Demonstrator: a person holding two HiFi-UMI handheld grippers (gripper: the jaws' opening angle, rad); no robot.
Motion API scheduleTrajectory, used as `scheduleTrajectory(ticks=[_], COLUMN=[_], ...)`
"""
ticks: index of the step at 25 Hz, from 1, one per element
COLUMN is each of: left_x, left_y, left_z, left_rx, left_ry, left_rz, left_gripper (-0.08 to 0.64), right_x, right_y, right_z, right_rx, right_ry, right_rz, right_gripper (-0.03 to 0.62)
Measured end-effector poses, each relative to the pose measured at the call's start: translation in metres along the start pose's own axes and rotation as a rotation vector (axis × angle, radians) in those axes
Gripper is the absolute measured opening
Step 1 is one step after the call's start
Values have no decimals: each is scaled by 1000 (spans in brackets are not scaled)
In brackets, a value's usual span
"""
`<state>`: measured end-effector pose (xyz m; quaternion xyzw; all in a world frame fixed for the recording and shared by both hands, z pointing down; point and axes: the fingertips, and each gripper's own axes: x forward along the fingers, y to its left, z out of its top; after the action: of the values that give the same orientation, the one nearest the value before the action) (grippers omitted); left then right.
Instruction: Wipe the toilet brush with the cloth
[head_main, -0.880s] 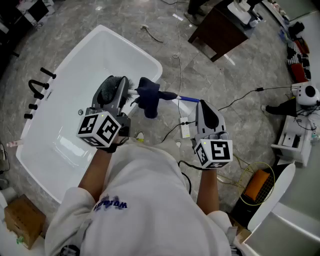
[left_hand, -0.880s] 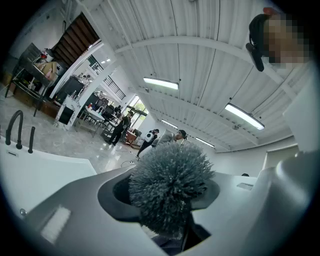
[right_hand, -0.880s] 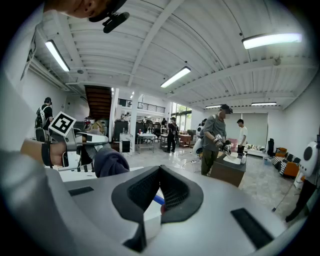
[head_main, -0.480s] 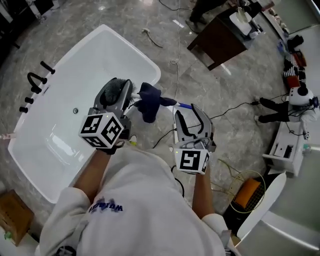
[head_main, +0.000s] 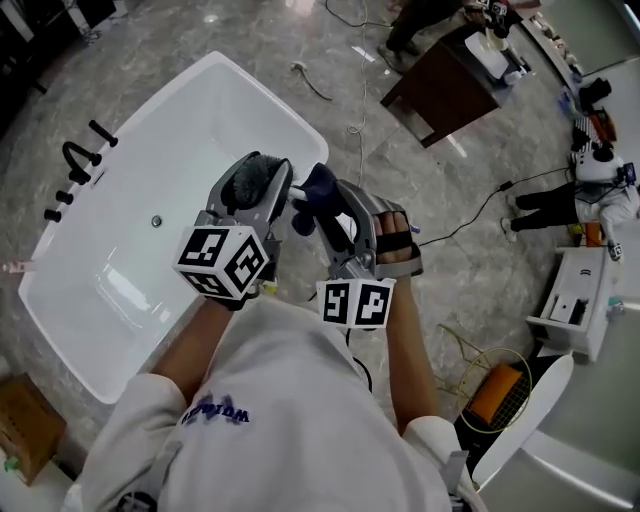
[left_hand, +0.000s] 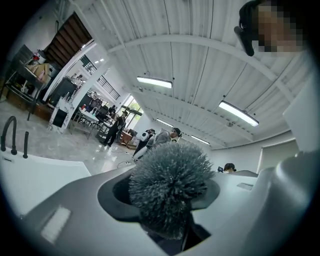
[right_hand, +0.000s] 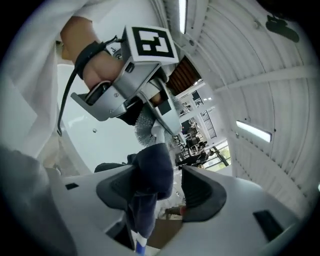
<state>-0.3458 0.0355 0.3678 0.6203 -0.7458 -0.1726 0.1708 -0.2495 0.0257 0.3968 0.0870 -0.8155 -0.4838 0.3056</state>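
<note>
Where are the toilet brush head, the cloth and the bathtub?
toilet brush head (left_hand: 170, 192), left gripper view, middle of the grey bristles.
cloth (right_hand: 152, 170), right gripper view, dark fold between the jaws.
bathtub (head_main: 120, 250), head view, bare white inside surface.

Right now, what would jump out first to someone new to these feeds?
The grey bristle head of the toilet brush, clamped in the left gripper above the white bathtub. Next, the dark blue cloth draped on the brush's handle, between the open jaws of the right gripper.
</note>
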Motion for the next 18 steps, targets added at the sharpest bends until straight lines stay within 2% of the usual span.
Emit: scheduleTrajectory(ticks=[3,4,13,18], left_x=[-2,-3,-8,-9], left_y=[-4,-5,0,0], left_z=[3,3,1,2], left_rx=[-10,-8,4,2], left_ry=[-11,-12,-2,-5], left_rz=[-3,-4,-2,-4], left_gripper=[204,204,204,204], right_x=[1,1,3,-3], right_y=[2,2,8,10], right_z=[-2,-2,-4,-23], right_rx=[-50,-50,-37,-17], right_ry=[18,19,36,79], right_rz=[-34,-41,-52,-51], right_gripper=[193,183,164,164])
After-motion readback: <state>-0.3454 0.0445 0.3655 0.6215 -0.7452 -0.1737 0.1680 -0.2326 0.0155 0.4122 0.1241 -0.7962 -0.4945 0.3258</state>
